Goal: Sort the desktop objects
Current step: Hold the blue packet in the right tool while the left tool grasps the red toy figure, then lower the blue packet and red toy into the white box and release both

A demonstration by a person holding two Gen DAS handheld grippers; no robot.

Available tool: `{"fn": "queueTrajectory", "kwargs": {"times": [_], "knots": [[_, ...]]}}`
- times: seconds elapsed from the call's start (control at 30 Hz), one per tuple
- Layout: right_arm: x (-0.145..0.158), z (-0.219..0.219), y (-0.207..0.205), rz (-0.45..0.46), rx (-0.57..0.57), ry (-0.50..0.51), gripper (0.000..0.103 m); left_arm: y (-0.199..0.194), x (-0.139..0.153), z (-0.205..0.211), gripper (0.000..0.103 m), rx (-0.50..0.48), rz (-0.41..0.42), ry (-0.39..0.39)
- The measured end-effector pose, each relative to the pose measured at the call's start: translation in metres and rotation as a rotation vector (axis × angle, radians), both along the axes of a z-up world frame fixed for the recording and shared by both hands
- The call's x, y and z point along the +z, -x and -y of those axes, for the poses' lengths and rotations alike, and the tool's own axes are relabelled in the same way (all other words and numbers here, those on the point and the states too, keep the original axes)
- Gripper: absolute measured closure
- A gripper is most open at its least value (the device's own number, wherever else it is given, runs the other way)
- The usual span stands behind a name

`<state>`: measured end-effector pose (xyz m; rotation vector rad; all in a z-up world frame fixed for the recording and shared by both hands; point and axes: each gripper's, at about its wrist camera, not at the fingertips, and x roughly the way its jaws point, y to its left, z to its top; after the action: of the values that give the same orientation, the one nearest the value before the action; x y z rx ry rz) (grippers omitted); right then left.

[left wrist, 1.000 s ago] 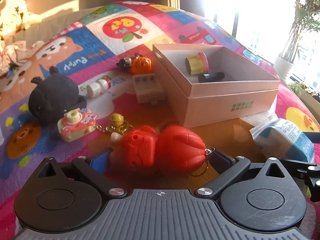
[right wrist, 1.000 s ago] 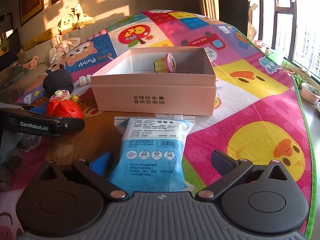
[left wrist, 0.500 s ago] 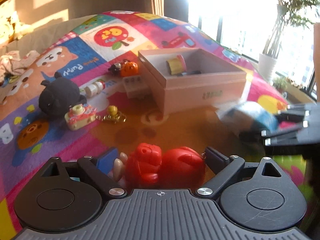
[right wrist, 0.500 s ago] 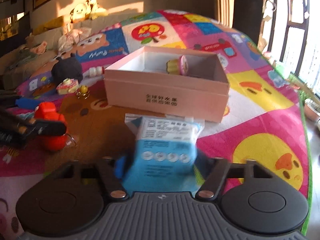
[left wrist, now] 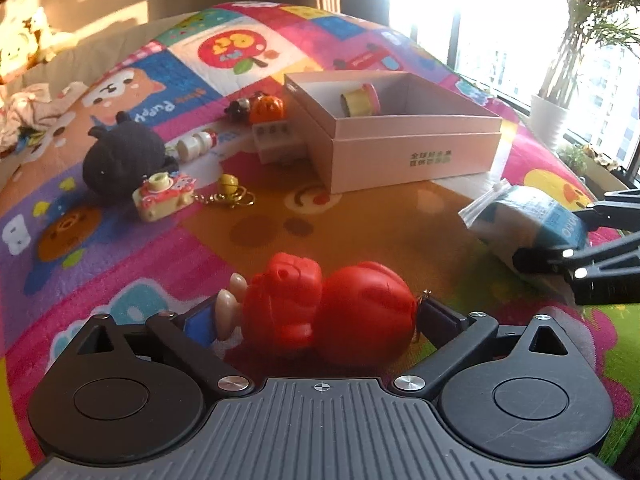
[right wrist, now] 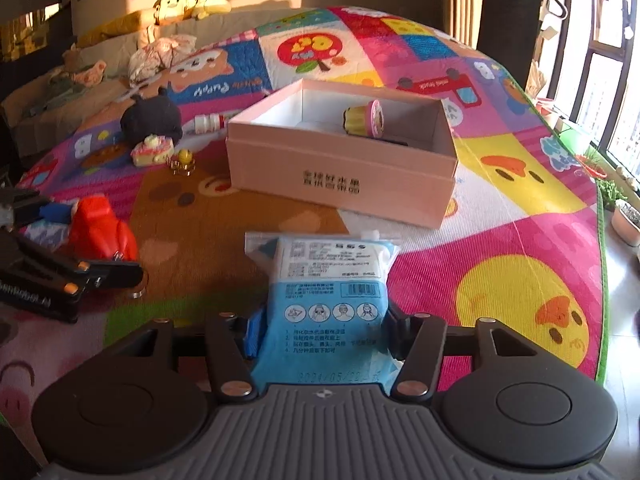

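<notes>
The right claw (right wrist: 322, 336) squeezes a soft, light mask packet (right wrist: 326, 300) at its near end, while the left claw (left wrist: 320, 320) is opening around a hard red toy (left wrist: 332, 316).

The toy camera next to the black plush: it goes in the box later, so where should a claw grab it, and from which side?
Grip the toy camera across its flat front and back faces, coming from above. The round lens on top would slip, and the black plush crowds its far side.
</notes>
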<state>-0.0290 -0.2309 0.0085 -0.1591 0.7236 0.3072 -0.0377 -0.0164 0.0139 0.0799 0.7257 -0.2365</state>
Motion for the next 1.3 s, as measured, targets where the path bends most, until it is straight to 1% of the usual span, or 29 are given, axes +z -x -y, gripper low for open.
{"fn": "queueTrajectory", "kwargs": {"times": [0.07, 0.1, 0.13, 0.23, 0.27, 0.3, 0.37, 0.43, 0.5, 0.53, 0.57, 0.63, 0.7, 0.77, 0.83, 0.9, 1.0, 1.03, 1.13, 1.23, 1.3], "knots": [[-0.001, 0.0, 0.002, 0.002, 0.001, 0.008, 0.033, -0.001, 0.0, 0.001, 0.002, -0.002, 0.005, 0.004], [-0.001, 0.0, 0.002, 0.008, -0.001, 0.011, 0.023, -0.001, -0.001, 0.001, 0.002, -0.004, 0.007, 0.001], [0.0, 0.0, 0.002, 0.017, -0.004, 0.013, 0.017, 0.0, -0.001, 0.002, 0.002, -0.005, 0.01, -0.006], [0.001, 0.0, -0.003, 0.038, -0.015, 0.015, 0.017, 0.001, -0.001, 0.004, 0.003, -0.011, 0.018, -0.017], [0.001, 0.0, -0.007, 0.04, -0.022, 0.01, 0.018, 0.001, -0.001, 0.005, 0.003, -0.013, 0.021, -0.021], [0.002, 0.0, -0.01, 0.038, -0.027, 0.005, 0.021, 0.002, 0.0, 0.005, 0.003, -0.013, 0.025, -0.025], [0.002, -0.001, -0.014, 0.018, -0.011, 0.01, 0.048, 0.005, 0.004, 0.005, 0.003, -0.013, 0.036, -0.025], [0.003, -0.001, -0.016, -0.003, 0.016, 0.019, 0.049, 0.006, 0.014, 0.004, 0.003, -0.017, 0.055, -0.008], [0.012, 0.002, -0.015, -0.011, 0.054, 0.018, 0.051, 0.003, 0.036, 0.003, 0.003, -0.029, 0.108, 0.011], [0.023, 0.006, -0.014, 0.011, 0.059, 0.004, 0.051, 0.0, 0.051, 0.004, 0.003, -0.037, 0.158, 0.013], [0.041, 0.013, -0.012, 0.057, 0.054, -0.017, 0.051, -0.003, 0.065, 0.007, 0.003, -0.047, 0.21, 0.011], [0.084, 0.029, -0.01, 0.186, 0.021, -0.08, 0.051, -0.013, 0.092, 0.015, 0.003, -0.072, 0.317, 0.002], [0.121, 0.045, -0.006, 0.319, -0.03, -0.123, 0.051, -0.029, 0.108, 0.027, 0.003, -0.089, 0.387, -0.016], [0.143, 0.054, -0.005, 0.426, -0.064, -0.122, 0.05, -0.052, 0.112, 0.04, 0.003, -0.098, 0.42, -0.023], [0.152, 0.057, -0.009, 0.477, -0.09, -0.099, 0.05, -0.079, 0.11, 0.052, 0.003, -0.087, 0.413, -0.005], [0.151, 0.058, -0.018, 0.469, -0.098, -0.09, 0.05, -0.107, 0.1, 0.06, 0.003, -0.08, 0.395, 0.034], [0.139, 0.056, -0.03, 0.43, -0.1, -0.073, 0.05, -0.133, 0.077, 0.066, 0.002, -0.094, 0.292, 0.026], [0.136, 0.056, -0.034, 0.418, -0.103, -0.071, 0.05, -0.134, 0.069, 0.066, 0.002, -0.09, 0.262, 0.015], [0.124, 0.063, -0.048, 0.365, -0.13, -0.083, 0.05, -0.119, 0.05, 0.056, 0.002, -0.09, 0.223, 0.02], [0.112, 0.067, -0.065, 0.305, -0.146, -0.107, 0.05, -0.097, 0.039, 0.038, 0.002, -0.055, 0.204, 0.048], [0.106, 0.063, -0.082, 0.271, -0.136, -0.127, 0.05, -0.083, 0.034, 0.024, 0.002, -0.025, 0.183, 0.072]]}}
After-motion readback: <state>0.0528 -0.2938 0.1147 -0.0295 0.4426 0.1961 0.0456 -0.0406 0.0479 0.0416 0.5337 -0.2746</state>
